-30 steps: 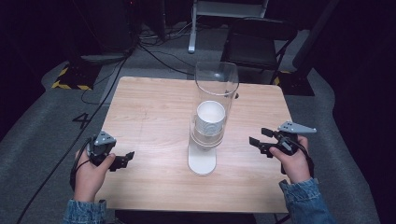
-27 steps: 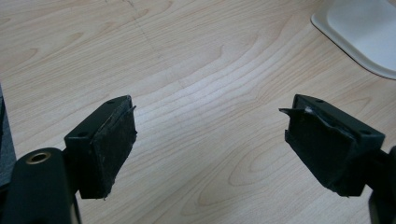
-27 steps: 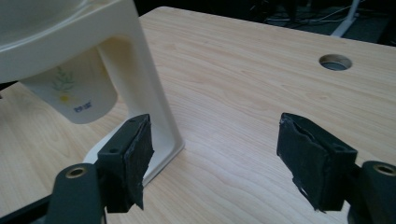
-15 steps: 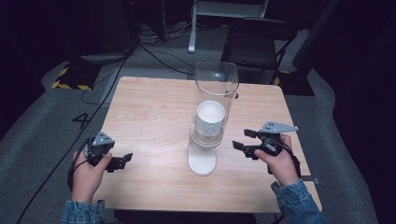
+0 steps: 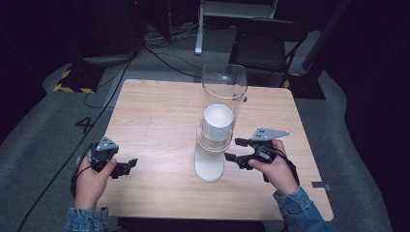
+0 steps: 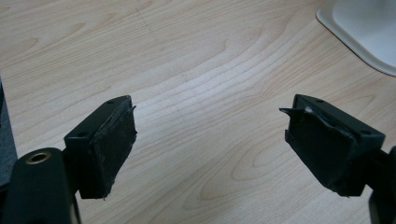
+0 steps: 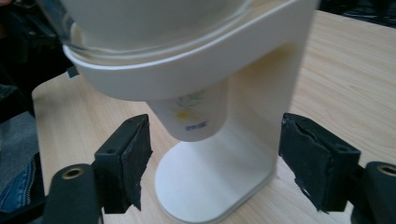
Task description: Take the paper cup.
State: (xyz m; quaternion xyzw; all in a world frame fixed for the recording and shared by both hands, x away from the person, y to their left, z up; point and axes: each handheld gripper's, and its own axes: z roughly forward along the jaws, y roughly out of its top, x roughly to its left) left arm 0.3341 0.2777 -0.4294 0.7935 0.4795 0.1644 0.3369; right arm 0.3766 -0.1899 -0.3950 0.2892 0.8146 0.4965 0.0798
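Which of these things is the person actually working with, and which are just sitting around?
In use:
- cup dispenser, a white stand with a clear tube
- paper cup poking out of its bottom
- right gripper, jaws just opened wider, aimed at that cup with nothing between them yet

Just there:
- left gripper, open, over bare table
- black chair behind the table
- floor cables

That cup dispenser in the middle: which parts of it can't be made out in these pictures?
- Cup dispenser: the right gripper view cuts off its clear tube at the top edge.
- Paper cup: its upper part sits hidden inside the holder ring; its small print is unreadable.
- Cup count: the stack hides it in the high view.
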